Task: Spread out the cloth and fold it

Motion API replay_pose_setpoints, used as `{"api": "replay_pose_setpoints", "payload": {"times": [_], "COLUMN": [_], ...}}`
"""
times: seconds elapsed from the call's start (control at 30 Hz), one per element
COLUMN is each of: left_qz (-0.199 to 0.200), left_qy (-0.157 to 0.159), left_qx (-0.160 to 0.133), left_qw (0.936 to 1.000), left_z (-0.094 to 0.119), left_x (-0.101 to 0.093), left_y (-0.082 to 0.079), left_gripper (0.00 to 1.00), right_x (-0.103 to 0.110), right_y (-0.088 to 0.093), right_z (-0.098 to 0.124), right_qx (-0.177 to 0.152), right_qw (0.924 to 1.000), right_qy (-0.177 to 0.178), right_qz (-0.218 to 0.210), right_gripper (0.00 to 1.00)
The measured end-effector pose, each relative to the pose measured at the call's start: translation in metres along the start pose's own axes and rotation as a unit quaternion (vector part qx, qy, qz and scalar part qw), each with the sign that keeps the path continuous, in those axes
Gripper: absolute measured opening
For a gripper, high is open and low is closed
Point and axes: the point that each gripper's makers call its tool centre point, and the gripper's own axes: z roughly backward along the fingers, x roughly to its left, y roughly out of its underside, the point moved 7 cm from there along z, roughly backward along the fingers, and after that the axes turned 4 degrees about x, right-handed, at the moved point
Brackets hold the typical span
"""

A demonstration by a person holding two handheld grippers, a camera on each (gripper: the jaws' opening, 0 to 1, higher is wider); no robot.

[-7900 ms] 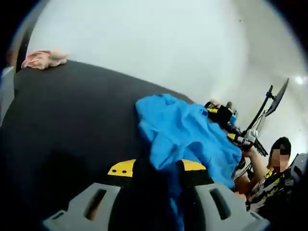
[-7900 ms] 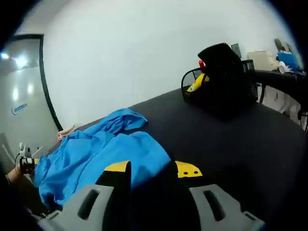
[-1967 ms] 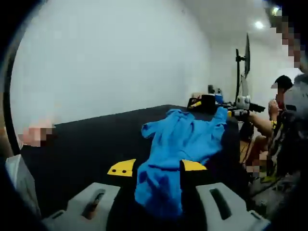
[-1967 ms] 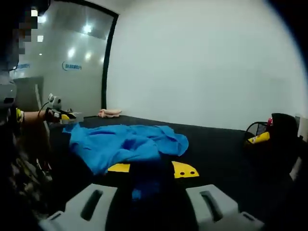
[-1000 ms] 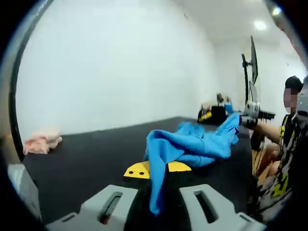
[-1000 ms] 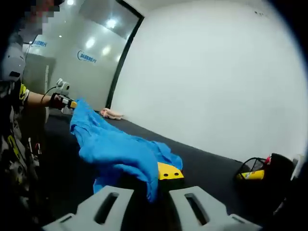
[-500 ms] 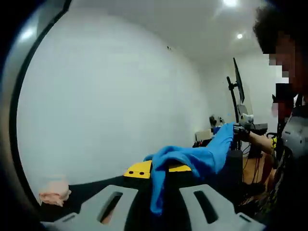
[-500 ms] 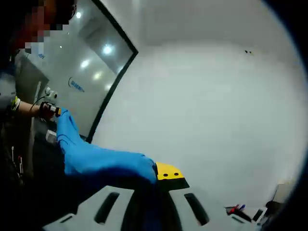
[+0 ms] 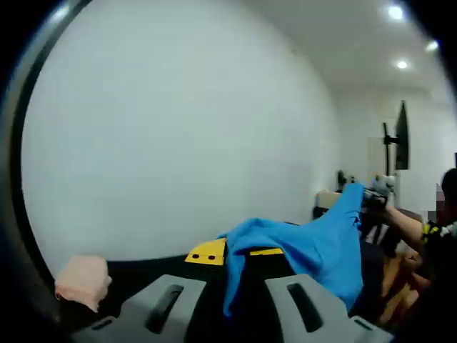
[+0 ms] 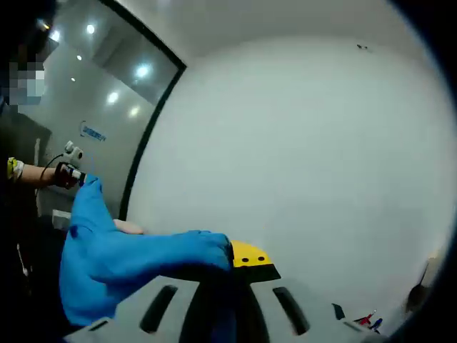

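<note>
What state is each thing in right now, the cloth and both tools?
blue cloth: lifted, stretched between both tools, sagging in the middle.
left tool: shut on the cloth.
right tool: shut on the cloth.
pink rag: crumpled, lying on the dark table.

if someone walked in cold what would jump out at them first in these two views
The bright blue cloth jumps out first: it hangs stretched in the air between the two grippers, each with its jaws shut on one end, against a plain white wall. In the left gripper view a small pink cloth lies on the black table at lower left. In the right gripper view the left gripper holds the far end at the left edge.
</note>
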Motion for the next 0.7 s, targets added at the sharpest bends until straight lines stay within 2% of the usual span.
{"api": "replay_pose_setpoints", "payload": {"times": [0.03,0.07,0.1,0.13,0.17,0.2,0.23,0.27,0.3,0.33,0.37,0.4,0.43,0.47,0.5,0.53,0.57,0.6,0.63,0.67,0.7], "left_qz": [-0.009,0.002,0.002,-0.036,-0.091,-0.12,-0.121,-0.095,-0.082,-0.08,-0.09,-0.096,-0.092,-0.092,-0.093,-0.081,-0.05,-0.008,-0.003,0.012,0.036], "left_qy": [-0.02,-0.018,0.007,0.015,0.003,0.001,0.015,0.035,0.048,0.057,0.066,0.067,0.06,0.071,0.077,0.077,0.077,0.081,0.079,0.071,0.075], "left_qx": [-0.08,-0.141,-0.174,-0.177,-0.2,-0.217,-0.204,-0.183,-0.173,-0.139,-0.12,-0.084,-0.054,-0.019,0.009,0.036,0.059,0.096,0.12,0.15,0.165], "left_qw": [0.9966,0.9899,0.9847,0.9835,0.9755,0.9687,0.9712,0.9778,0.9805,0.9853,0.9864,0.9895,0.9925,0.9931,0.9926,0.9931,0.994,0.992,0.9895,0.986,0.9828], "left_z": [0.007,0.016,0.024,0.032,0.049,0.054,0.059,0.057,0.055,0.052,0.053,0.054,0.057,0.059,0.061,0.065,0.067,0.072,0.077,0.085,0.09], "left_x": [0.0,-0.004,-0.016,-0.026,-0.034,-0.037,-0.041,-0.04,-0.037,-0.033,-0.032,-0.029,-0.025,-0.021,-0.019,-0.016,-0.014,-0.015,-0.015,-0.014,-0.016], "left_y": [-0.055,-0.089,-0.113,-0.126,-0.142,-0.143,-0.13,-0.11,-0.093,-0.06,-0.035,0.004,0.033,0.078,0.108,0.138,0.167,0.21,0.236,0.268,0.285], "left_gripper": [0.05,0.05,0.05,0.05,0.05,0.05,0.05,0.05,0.05,0.05,0.05,0.06,0.06,0.06,0.06,0.06,0.06,0.06,0.06,0.06,0.06], "right_x": [-0.015,-0.012,-0.006,0.001,0.006,0.014,0.018,0.022,0.028,0.034,0.04,0.049,0.056,0.066,0.069,0.075,0.077,0.085,0.09,0.096,0.101], "right_y": [-0.044,-0.074,-0.114,-0.128,-0.134,-0.135,-0.126,-0.114,-0.092,-0.063,-0.042,-0.007,0.016,0.051,0.076,0.112,0.123,0.158,0.181,0.209,0.226], "right_z": [-0.006,-0.006,0.002,0.006,0.009,0.017,0.023,0.027,0.035,0.045,0.051,0.064,0.074,0.086,0.097,0.113,0.117,0.133,0.144,0.158,0.168], "right_qx": [-0.042,-0.078,-0.13,-0.144,-0.146,-0.145,-0.138,-0.137,-0.133,-0.121,-0.107,-0.08,-0.061,-0.036,-0.005,0.028,0.035,0.079,0.104,0.147,0.17], "right_qw": [0.9979,0.9953,0.9892,0.9868,0.9841,0.983,0.9853,0.9875,0.9897,0.991,0.9924,0.9942,0.9948,0.9951,0.9952,0.9951,0.9948,0.9915,0.9889,0.9834,0.9799], "right_qy": [0.043,0.041,0.035,0.027,0.024,0.016,0.008,-0.008,-0.028,-0.048,-0.054,-0.068,-0.08,-0.092,-0.098,-0.092,-0.09,-0.092,-0.095,-0.095,-0.096], "right_qz": [0.024,0.041,0.057,0.07,0.098,0.112,0.1,0.078,0.045,0.033,0.031,0.024,0.018,0.001,-0.005,-0.024,-0.031,-0.045,-0.049,-0.047,-0.041], "right_gripper": [0.01,0.01,0.02,0.02,0.02,0.02,0.02,0.02,0.02,0.02,0.02,0.02,0.02,0.02,0.02,0.02,0.02,0.02,0.02,0.02,0.02]}}
